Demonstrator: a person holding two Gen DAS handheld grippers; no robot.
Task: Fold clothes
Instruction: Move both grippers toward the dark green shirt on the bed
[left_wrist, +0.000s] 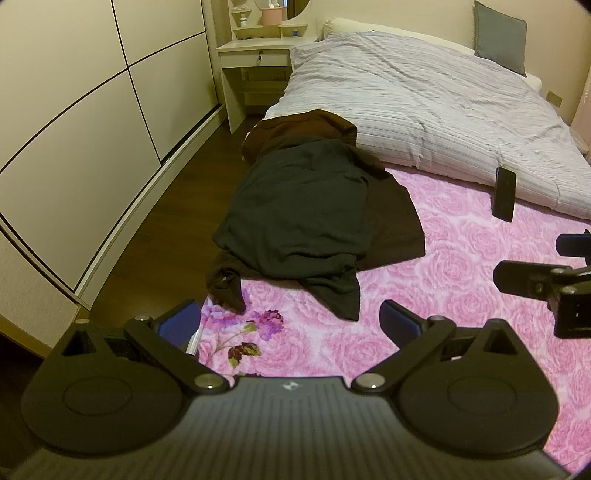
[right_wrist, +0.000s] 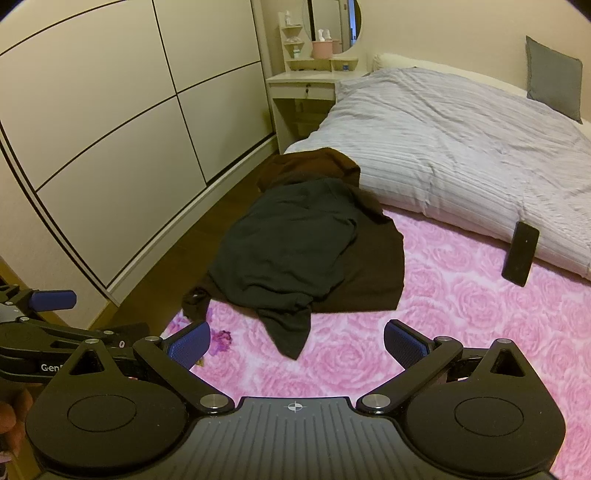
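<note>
- A cream wardrobe with dark seams lines the far left wall, with a strip of dark wood floor between it and the bed.
- At the end of that strip stands a white dressing table, with a pink pot on its shelf below a round mirror.
- The left gripper hovers over the near corner of the pink rose-patterned sheet, its blue-padded jaws spread wide with nothing between them.
- The clothes lie in a heap along the bed's left edge: a dark green garment crumpled on top of a brown garment, with brown cloth also bunched at the far end against the duvet and a corner drooping over the bed edge.
- A striped pale-blue duvet covers the far half of the bed, touching the far end of the heap.
- The right gripper is likewise spread and empty, well short of the clothes.
- A black phone leans against the duvet's near edge, apart from the clothes.
- A grey cushion rests at the headboard, far right.
</note>
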